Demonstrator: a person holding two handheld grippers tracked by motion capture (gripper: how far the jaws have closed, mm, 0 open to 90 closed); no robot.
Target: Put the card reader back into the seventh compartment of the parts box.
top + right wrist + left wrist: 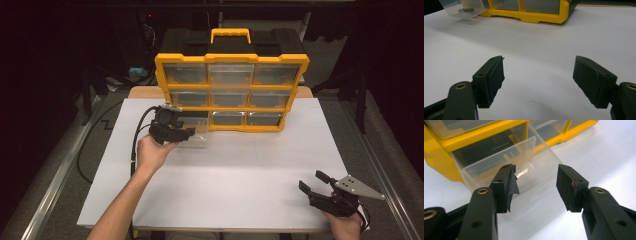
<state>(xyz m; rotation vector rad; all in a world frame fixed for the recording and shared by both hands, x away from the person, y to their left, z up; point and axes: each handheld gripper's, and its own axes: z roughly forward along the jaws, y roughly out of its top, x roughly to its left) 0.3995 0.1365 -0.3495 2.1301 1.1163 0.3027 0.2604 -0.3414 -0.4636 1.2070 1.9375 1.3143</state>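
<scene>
A yellow organiser (231, 58) with clear drawers stands upright at the back of the white table. Its bottom-left drawer (196, 137) is pulled out onto the table. My left gripper (189, 133) sits just in front of that drawer, held by a hand coming from the lower left. In the left gripper view the jaws (536, 182) stand apart, with the drawer's clear front corner (489, 167) just beyond the pads and nothing pressed between them. My right gripper (311, 180) rests near the front right edge, open (539, 75) over bare table. The drawer (464, 8) and organiser base (536, 16) show far off.
The white tabletop (225, 170) spreads wide between the two hands. A black cable (134, 145) trails from the left gripper off the left side. Dark floor and metal rails flank the table; its front edge lies close under the right hand.
</scene>
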